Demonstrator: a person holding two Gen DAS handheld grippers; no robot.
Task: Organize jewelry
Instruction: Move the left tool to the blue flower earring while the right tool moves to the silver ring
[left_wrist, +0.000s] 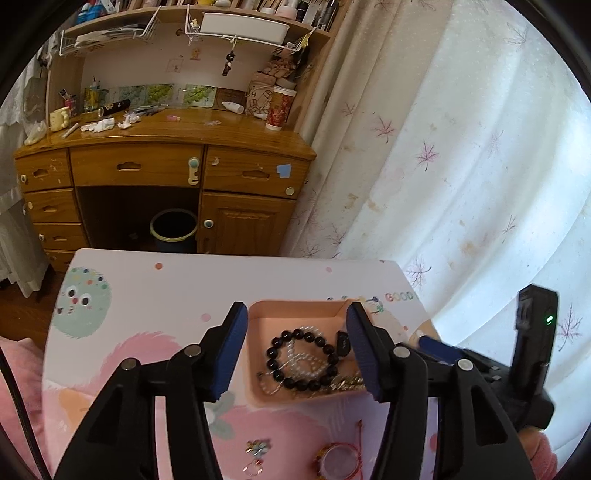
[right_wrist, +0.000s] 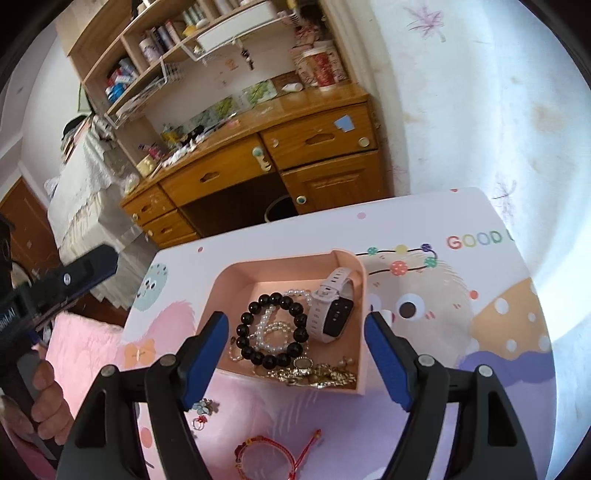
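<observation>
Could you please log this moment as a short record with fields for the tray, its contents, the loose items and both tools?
tray: pink tray on the cartoon-print table
in tray: black bead bracelet, pearl bracelet, pink smartwatch, gold chain pieces
outside tray: red cord bracelet, small ring, flower charm
left hand-held gripper: open, empty
right hand-held gripper: open, empty

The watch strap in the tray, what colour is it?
Pale pink watch strap, with a black face; the right wrist view shows it best.
</observation>
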